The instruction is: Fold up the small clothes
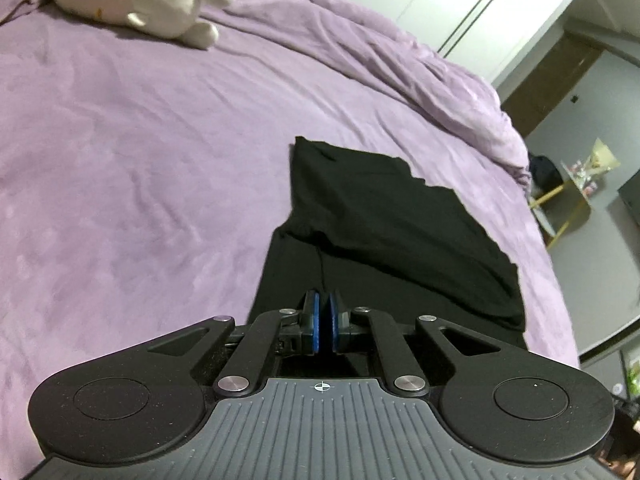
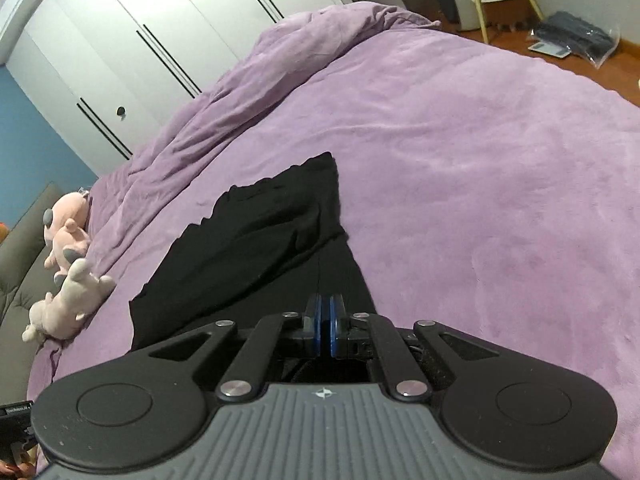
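A black garment lies on the purple bedspread, its near edge lifted off the bed and a fold of cloth sagging across its middle. My left gripper is shut on the near left corner of the black garment, with the cloth running straight up out of the blue pads. In the right wrist view the same black garment stretches away from my right gripper, which is shut on its near right corner. Both pairs of blue pads are pressed together with only thin cloth between them.
A white and pink plush toy lies at the far left of the bed; in the right view plush toys rest by a grey headboard. A bunched purple duvet runs along the far side. White wardrobe doors stand behind.
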The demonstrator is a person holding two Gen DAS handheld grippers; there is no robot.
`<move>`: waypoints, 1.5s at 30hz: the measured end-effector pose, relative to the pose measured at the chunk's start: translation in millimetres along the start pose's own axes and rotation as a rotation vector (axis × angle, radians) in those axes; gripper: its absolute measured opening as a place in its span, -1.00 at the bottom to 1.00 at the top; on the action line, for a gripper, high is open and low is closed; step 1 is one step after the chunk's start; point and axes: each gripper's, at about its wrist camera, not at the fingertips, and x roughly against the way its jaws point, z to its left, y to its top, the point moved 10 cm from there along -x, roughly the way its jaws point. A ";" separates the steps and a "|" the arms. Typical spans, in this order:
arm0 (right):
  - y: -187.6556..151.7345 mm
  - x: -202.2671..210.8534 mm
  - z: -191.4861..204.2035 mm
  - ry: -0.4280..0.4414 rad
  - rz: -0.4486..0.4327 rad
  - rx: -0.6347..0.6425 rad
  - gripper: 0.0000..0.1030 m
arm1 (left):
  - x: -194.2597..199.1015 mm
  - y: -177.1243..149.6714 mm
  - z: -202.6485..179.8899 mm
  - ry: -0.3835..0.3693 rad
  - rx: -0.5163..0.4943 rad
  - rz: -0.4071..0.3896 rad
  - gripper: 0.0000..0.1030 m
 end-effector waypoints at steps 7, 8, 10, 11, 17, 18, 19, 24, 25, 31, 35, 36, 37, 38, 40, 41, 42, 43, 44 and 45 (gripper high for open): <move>22.9 -16.8 -8.9 -0.039 -0.035 -0.019 -0.98 | -21.6 15.6 9.2 0.040 0.016 -0.003 -0.86; 27.6 -18.9 -12.6 -0.054 -0.042 -0.028 -0.96 | -24.8 18.8 12.2 0.051 0.024 -0.007 -0.86; 29.3 -21.4 -15.9 -0.046 -0.026 -0.030 -0.89 | -29.4 20.6 14.5 0.062 0.024 -0.004 -0.86; 25.5 -23.4 -12.7 -0.010 0.009 -0.014 -0.89 | -32.6 19.6 15.4 0.066 0.019 0.004 -0.86; -19.5 -15.0 1.1 0.054 0.131 0.251 -0.22 | -50.0 3.2 24.1 0.090 0.001 0.057 -0.86; -25.9 -14.6 2.0 0.050 0.141 0.287 -0.22 | -50.8 1.7 25.9 0.090 0.007 0.060 -0.86; -31.7 -16.2 3.2 0.046 0.158 0.315 -0.22 | -50.9 0.9 27.1 0.092 0.009 0.062 -0.86; -42.4 -25.6 11.2 0.007 0.164 0.450 -0.43 | -49.4 0.1 27.7 0.096 -0.001 0.066 -0.86; -41.8 -29.0 11.9 -0.007 0.164 0.467 -0.44 | -49.5 0.4 27.0 0.096 -0.005 0.067 -0.86; -38.3 -38.0 10.3 -0.053 0.174 0.498 -0.36 | -49.0 1.1 26.5 0.092 -0.023 0.070 -0.86; -44.3 -43.5 8.5 -0.041 0.183 0.517 -0.40 | -52.7 0.3 26.8 0.096 -0.033 0.078 -0.86; -44.5 -44.4 8.5 -0.041 0.177 0.518 -0.68 | -53.9 0.2 27.0 0.099 -0.032 0.080 -0.86; -44.1 -45.0 8.2 -0.037 0.168 0.511 -0.90 | -54.7 0.2 26.1 0.100 -0.031 0.080 -0.86; -43.1 -45.5 8.9 -0.038 0.158 0.505 -0.91 | -55.0 0.6 25.5 0.101 -0.031 0.078 -0.86; -36.5 -39.9 13.8 -0.040 0.094 0.501 -0.91 | -53.6 2.8 23.3 0.096 -0.035 0.065 -0.86; -27.5 -34.6 16.0 -0.040 0.045 0.485 -0.91 | -52.3 5.6 22.0 0.085 -0.028 0.057 -0.86; -17.9 -30.9 14.2 -0.048 0.007 0.447 -0.92 | -51.4 8.0 22.3 0.080 -0.016 0.050 -0.86; -6.3 -28.2 9.2 -0.048 -0.023 0.379 -0.91 | -51.3 11.0 23.1 0.078 0.000 0.045 -0.86; 5.9 -28.4 -0.4 -0.049 -0.036 0.287 -0.91 | -52.3 13.7 24.7 0.076 0.018 0.043 -0.86; 14.8 -30.2 -11.3 -0.066 -0.042 0.206 -0.91 | -54.5 15.6 26.8 0.079 0.037 0.046 -0.86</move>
